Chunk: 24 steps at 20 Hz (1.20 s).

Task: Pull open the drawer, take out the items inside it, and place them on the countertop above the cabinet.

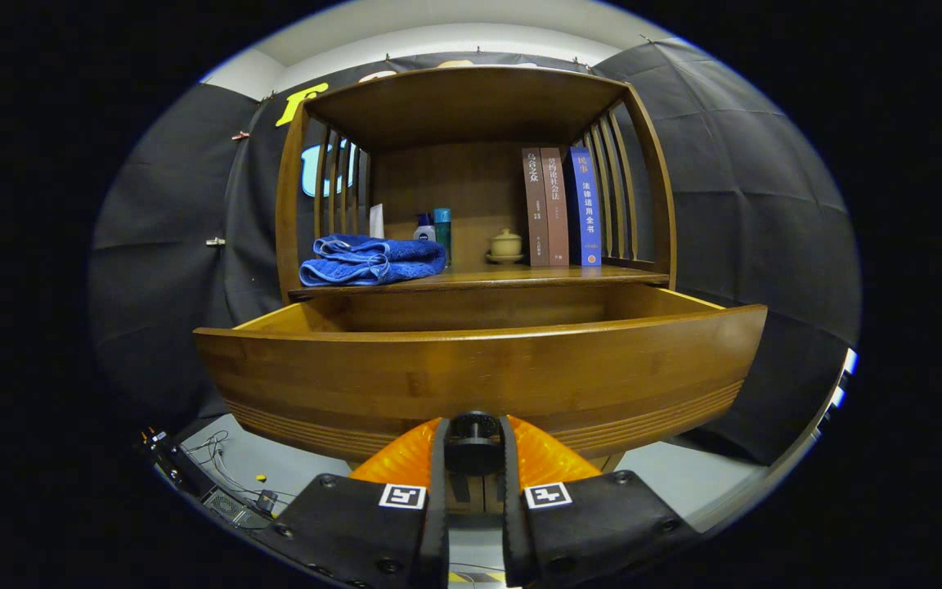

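While my gripper [473, 446] sits low against the drawer [479, 372], its two fingers [436, 466] are drawn in close on the dark round knob [473, 433] at the bottom middle of the drawer front, one finger pressing on each side of it. That front is a broad, smooth plank of warm brown wood, bowed by the lens, with a band of fine grooves running along its lower edge. The drawer stands pulled well out from the cabinet [471, 106], and its top rim hides the floor of it from me, so I cannot tell what lies inside; I see only the paler inner walls and back.

Above the drawer, the table [520, 276] has a bare strip along its front edge and open room in the middle, under the cabinet's overhanging roof. A folded blue towel [373, 260], soft and rumpled, lies at its left end, with a white-capped bottle [424, 227] and a teal bottle [442, 229] just behind it. A small lidded ceramic pot [506, 244] stands near the centre, and three upright books [561, 206] lean together at the right against curved wooden slats [614, 188]. Cables [226, 474] trail across the grey floor [307, 466] below left.
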{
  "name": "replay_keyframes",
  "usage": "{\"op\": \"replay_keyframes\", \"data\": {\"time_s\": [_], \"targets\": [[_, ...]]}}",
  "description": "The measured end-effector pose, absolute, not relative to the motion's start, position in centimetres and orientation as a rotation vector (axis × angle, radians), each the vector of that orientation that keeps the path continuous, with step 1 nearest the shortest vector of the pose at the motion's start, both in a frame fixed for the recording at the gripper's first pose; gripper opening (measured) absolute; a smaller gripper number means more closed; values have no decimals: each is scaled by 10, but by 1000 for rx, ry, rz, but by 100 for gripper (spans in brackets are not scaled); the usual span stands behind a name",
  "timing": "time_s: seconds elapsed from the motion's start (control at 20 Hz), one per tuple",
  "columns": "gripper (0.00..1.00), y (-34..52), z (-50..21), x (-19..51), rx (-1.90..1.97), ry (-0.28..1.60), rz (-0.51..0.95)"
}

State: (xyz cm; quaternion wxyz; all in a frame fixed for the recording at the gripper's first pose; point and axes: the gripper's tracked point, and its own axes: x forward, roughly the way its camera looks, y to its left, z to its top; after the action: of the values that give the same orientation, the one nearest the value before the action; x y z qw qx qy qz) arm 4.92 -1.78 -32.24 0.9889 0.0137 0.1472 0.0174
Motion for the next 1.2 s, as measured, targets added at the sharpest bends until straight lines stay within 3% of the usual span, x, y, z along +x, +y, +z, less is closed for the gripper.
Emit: {"op": "replay_keyframes", "data": {"time_s": [0.35, 0.7, 1.05, 1.2], "targets": [[33, -16, -322, 48, -3, 296, 39], [99, -25, -288, 42, -13, 246, 16], [98, -33, -195, 49, 13, 175, -6], [98, -27, -177, 62, 39, 276, 1]]}}
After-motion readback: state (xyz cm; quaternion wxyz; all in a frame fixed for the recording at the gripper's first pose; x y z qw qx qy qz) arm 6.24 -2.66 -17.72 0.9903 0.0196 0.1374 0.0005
